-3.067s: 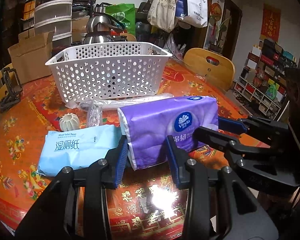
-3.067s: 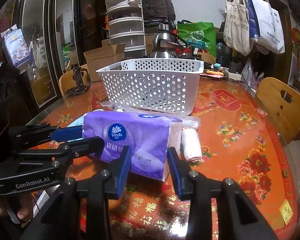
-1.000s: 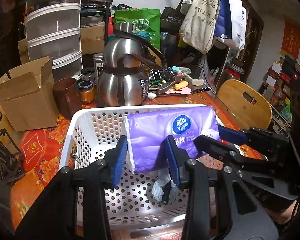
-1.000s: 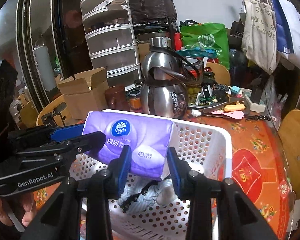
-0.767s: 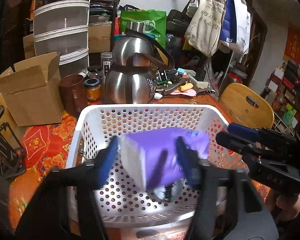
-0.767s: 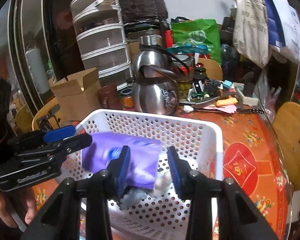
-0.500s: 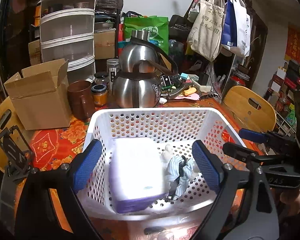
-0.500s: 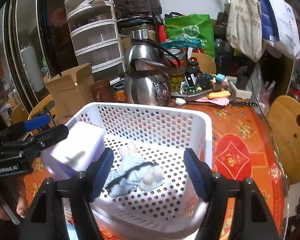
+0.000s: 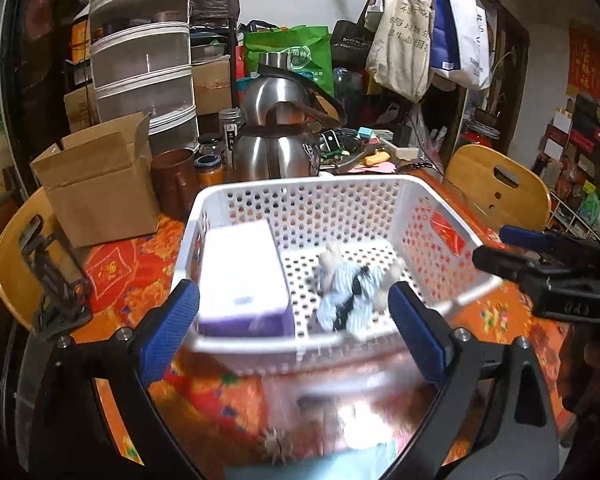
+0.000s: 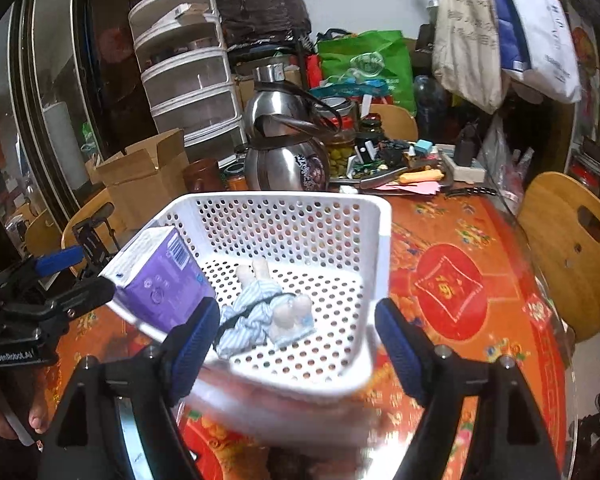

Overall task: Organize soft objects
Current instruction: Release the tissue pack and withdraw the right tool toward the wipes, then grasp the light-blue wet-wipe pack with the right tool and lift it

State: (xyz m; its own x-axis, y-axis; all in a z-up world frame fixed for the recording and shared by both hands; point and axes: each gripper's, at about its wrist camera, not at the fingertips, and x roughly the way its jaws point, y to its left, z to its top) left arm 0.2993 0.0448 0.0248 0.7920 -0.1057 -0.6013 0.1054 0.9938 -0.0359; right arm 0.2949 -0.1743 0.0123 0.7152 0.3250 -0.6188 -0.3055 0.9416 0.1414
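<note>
Through your left wrist camera, your left gripper (image 9: 294, 326) has its blue-padded fingers (image 9: 168, 330) spread wide and opening further, with nothing pressed between them; they frame the near wall of the white basket (image 9: 300, 188), which stands on the orange-patterned desk (image 9: 124, 268). Inside the basket the purple tissue pack (image 9: 242, 280) lies along the left wall, white face up, and a small striped doll (image 9: 348, 296) lies just beside it on the perforated floor, toward the middle. Beyond the basket stand a steel kettle (image 9: 278, 144), a brown mug (image 9: 174, 182) and an open cardboard box (image 9: 100, 178); a wooden chair (image 9: 500, 184) sits at the right, and your right gripper (image 9: 548, 268) reaches in from that edge. Through your right wrist camera, your right gripper (image 10: 296, 344) also shows its fingers (image 10: 398, 350) well apart and opening, empty, on either side of the basket's (image 10: 376, 264) near corner. Here the tissue pack (image 10: 160, 280) leans against the basket's left wall with its barcode end upward, and the doll (image 10: 264, 308) lies beside it. Your left gripper (image 10: 52, 284) shows at the left edge, with your hand (image 10: 4, 416) below it.
</note>
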